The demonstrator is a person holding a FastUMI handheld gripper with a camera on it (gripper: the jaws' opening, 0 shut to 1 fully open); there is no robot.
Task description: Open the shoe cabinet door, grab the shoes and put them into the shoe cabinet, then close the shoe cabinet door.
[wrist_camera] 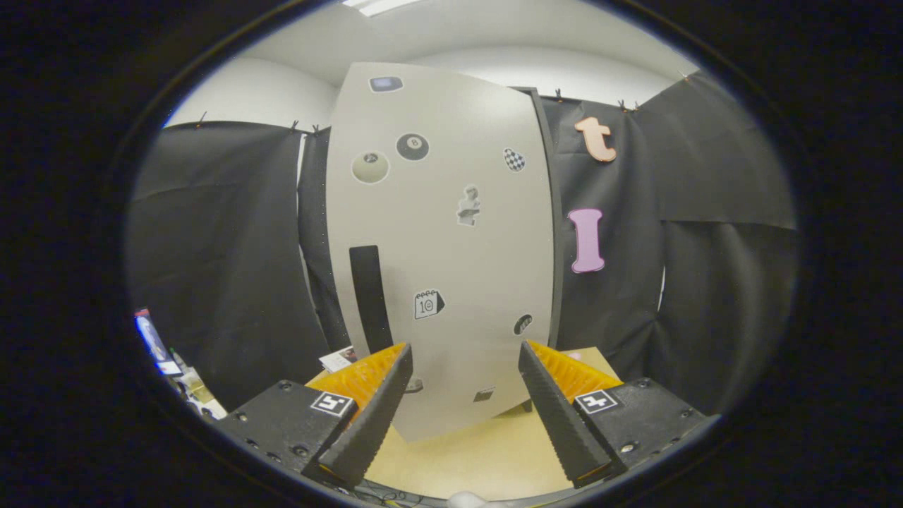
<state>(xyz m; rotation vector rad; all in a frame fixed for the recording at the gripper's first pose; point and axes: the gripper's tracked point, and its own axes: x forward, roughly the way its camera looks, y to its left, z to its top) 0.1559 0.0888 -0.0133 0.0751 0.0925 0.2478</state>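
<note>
A tall pale shoe cabinet [451,268] stands straight ahead of me, its door shut and dotted with several stickers. A long black vertical handle [370,296] runs down the door's left side, just beyond my left finger. My gripper [465,360] is open, its two fingers spread wide and aimed at the lower part of the door, with nothing between them. The fingers [377,409] stop short of the door.
The cabinet stands on a light wooden floor [465,451]. Black cloth walls [226,261] hang on both sides and behind it. A few small papers and items [176,374] lie low to the left of the cabinet.
</note>
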